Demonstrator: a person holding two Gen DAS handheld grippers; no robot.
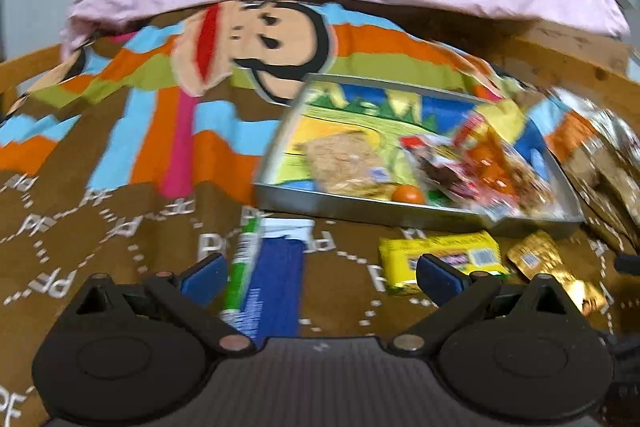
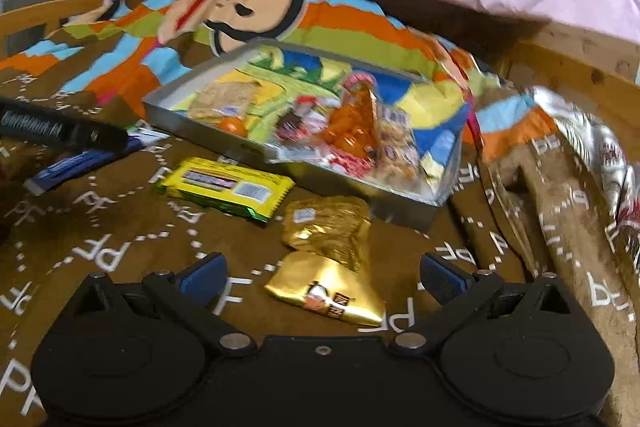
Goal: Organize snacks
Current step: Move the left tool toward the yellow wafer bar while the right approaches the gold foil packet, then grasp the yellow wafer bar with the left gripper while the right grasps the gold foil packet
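Right gripper (image 2: pixel 320 277) first: my fingers (image 2: pixel 204 273) are spread wide and hold nothing, and the gold pack (image 2: pixel 326 301) lies on the bed cover directly between them, just ahead. Its long axis runs slantwise, near-right to far-left, so I judge a small wrist turn is needed to close across its narrow side. A second, crumpled gold wrapper (image 2: pixel 326 225) touches its far end, so I could snag both.

Left gripper (image 1: pixel 320 273) now: also wide open and empty. The blue pack (image 1: pixel 276 279) sits between these fingers, nearer the left one, its length pointing straight away from me. A green stick (image 1: pixel 240 263) lies along its left side.

The yellow pack (image 2: pixel 224 187) lies crosswise between the two grippers; I'd say neither is lined up on it.

Furthest, the tray (image 2: pixel 208 125) already holds several snacks. It lies ahead and to the right of the left gripper, straight ahead of the right. The gold pack looks the shortest carry.
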